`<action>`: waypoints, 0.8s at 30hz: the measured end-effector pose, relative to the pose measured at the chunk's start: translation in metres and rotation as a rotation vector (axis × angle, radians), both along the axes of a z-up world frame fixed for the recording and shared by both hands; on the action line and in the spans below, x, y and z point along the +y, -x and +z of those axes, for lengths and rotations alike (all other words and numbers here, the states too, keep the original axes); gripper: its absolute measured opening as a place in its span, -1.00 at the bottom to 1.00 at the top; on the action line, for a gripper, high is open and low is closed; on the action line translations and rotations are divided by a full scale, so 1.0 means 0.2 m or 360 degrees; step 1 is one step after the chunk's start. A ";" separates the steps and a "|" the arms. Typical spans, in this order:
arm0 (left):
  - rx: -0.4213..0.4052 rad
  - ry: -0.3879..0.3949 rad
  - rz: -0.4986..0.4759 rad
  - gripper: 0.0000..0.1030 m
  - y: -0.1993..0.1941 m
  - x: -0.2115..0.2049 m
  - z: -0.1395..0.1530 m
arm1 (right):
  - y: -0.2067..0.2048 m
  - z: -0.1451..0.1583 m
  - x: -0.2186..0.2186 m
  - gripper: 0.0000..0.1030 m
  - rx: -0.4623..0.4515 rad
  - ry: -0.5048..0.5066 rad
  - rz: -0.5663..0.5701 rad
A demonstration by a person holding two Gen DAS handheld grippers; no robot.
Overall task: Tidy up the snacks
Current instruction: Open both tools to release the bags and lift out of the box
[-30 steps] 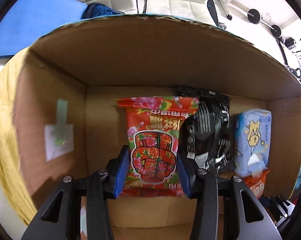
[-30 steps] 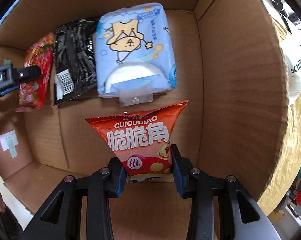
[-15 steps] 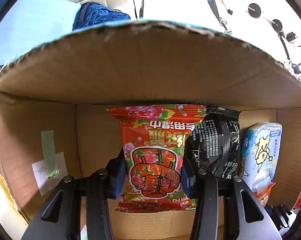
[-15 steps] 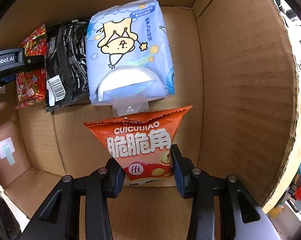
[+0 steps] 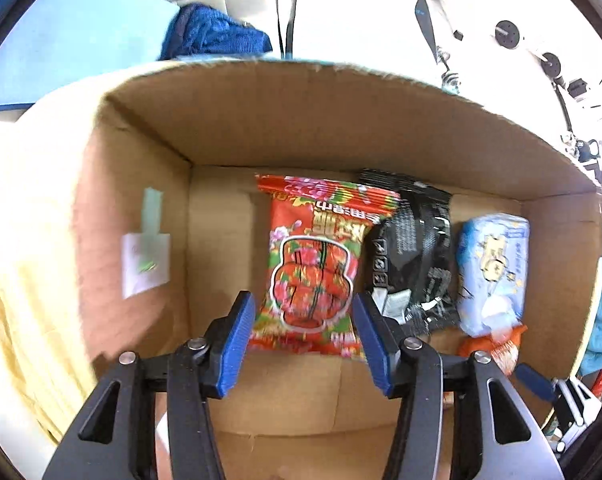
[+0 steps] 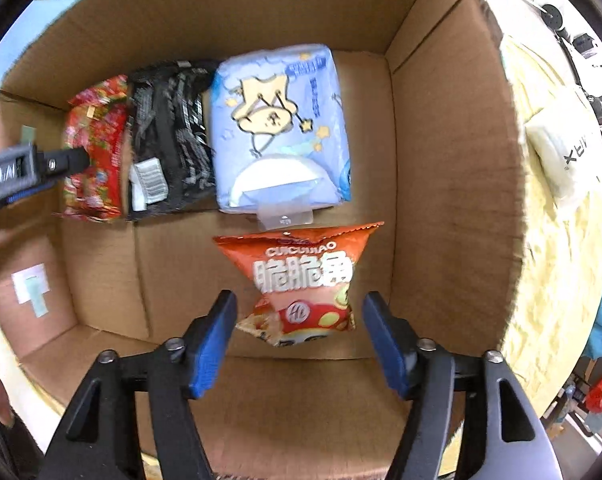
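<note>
Now both grippers gape: the left gripper straddles the red packet, the right gripper the orange bag, neither gripped, both lying in the box.

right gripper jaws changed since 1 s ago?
Yes. The right gripper has opened: its blue pads now stand clear of the orange chip bag, which lies on the cardboard box floor.

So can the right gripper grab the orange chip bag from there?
Probably yes. The right gripper is open, with its fingers either side of the orange chip bag lying on the floor of the cardboard box. Nothing lies between them.
</note>
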State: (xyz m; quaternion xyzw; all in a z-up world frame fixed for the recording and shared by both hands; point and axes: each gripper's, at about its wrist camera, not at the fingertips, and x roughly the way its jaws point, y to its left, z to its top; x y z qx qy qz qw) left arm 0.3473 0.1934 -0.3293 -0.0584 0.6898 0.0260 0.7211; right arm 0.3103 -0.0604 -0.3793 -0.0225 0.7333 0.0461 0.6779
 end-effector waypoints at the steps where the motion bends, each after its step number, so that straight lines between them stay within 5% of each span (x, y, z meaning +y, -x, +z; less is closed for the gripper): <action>1: -0.0018 -0.0003 -0.0004 0.01 0.02 0.00 0.03 | 0.00 0.02 0.01 0.52 -0.0018 0.0003 -0.0001; 5: -0.0120 0.0018 -0.0005 0.07 0.11 0.00 0.18 | 0.00 0.11 0.02 0.59 -0.0082 -0.0015 0.0000; 15: -0.0360 0.0037 0.0086 0.74 0.43 0.05 0.49 | 0.18 0.42 0.01 0.98 -0.0330 -0.0062 0.0067; 24: -0.0510 -0.0034 0.0083 0.76 0.68 -0.04 0.68 | 0.42 0.66 -0.05 0.99 -0.0485 -0.0158 0.0108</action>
